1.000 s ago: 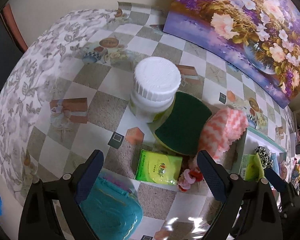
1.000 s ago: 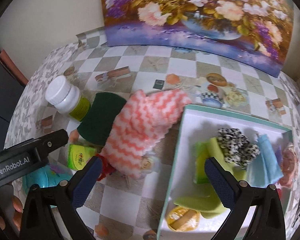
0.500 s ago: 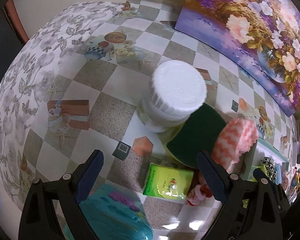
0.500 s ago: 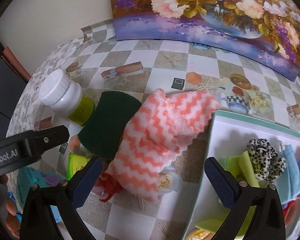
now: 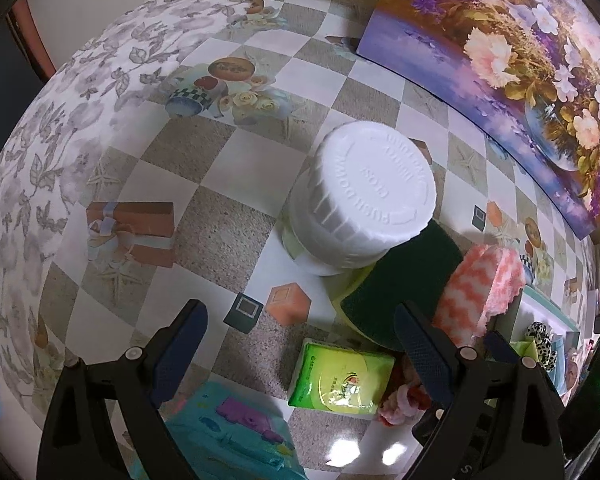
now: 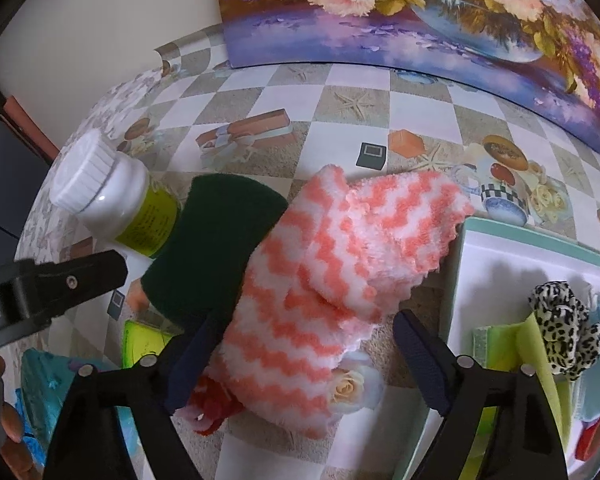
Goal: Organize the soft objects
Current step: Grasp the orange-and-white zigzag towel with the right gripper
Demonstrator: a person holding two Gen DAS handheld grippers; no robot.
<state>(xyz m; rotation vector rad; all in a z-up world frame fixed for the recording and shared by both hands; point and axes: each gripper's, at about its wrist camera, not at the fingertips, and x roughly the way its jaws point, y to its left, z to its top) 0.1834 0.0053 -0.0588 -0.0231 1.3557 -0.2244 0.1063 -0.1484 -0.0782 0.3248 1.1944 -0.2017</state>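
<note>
Right gripper [image 6: 300, 354] is pointing steeply down over the pink-and-white cloth [image 6: 332, 280], its jaws closing around the near end of the fabric but not yet pressing on it. That cloth is lying on the desk [image 6: 340, 80], draped partly over a dark green sponge [image 6: 216, 248] and just beside the white tray [image 6: 456, 280], where other soft things are already sitting.

From here the risks are looking plain enough. Because the cloth is thick and bunched, the jaws may be pinching only a top fold, letting the rest slide out on the lift. Its far edge is overlapping the sponge, so the sponge could be dragged along. A red hair tie [image 6: 208, 404] is peeking out under the near end and might be caught in the same bite.

Left gripper [image 5: 300, 350] is hanging wide open and empty over a tissue pack [image 5: 340, 380], close to the white bottle [image 5: 360, 196]; any swing there could be tipping the bottle onto the sponge.
</note>
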